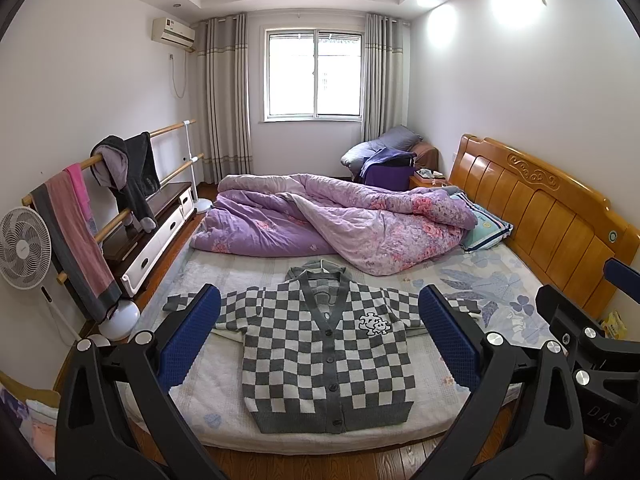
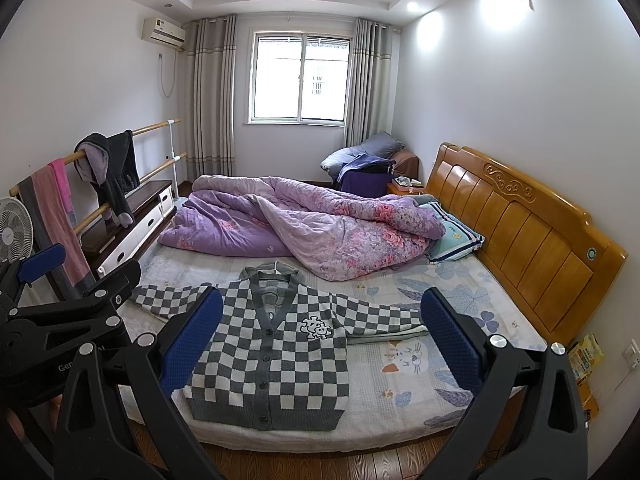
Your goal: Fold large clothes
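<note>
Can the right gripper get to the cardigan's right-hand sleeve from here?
Probably yes. The right gripper is open and empty, and the sleeve lies flat on the bed, clear of the quilt.

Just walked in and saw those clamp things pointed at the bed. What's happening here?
A person holds two grippers, the left gripper and the right gripper, both open above the near edge of the bed. A checkered cardigan lies flat, buttoned, sleeves spread, untouched. Folding has not started. A purple quilt is bunched behind it.
</note>
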The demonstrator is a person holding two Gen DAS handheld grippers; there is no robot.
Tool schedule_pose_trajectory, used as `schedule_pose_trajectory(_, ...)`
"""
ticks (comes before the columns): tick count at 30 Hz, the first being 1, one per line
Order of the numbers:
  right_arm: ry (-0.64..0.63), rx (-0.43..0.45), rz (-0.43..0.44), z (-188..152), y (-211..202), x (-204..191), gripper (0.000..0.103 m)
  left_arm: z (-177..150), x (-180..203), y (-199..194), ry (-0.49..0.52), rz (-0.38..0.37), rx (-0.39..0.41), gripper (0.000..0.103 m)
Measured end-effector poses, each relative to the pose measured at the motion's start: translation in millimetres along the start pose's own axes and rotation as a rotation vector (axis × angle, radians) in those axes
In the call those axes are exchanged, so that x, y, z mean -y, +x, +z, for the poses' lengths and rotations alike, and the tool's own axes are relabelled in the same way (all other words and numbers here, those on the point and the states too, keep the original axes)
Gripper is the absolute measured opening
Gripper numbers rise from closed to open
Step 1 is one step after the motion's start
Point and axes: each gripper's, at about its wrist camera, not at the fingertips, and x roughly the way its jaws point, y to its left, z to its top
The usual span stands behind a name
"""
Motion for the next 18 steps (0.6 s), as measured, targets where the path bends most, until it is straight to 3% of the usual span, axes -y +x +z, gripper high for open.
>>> schedule_pose_trajectory(18,0.002,-0.006,-0.007,-1.2,9.3,7.7,0.096,-0.1,-3.0,9.4,0.0,-0.008,-0.008,0.098)
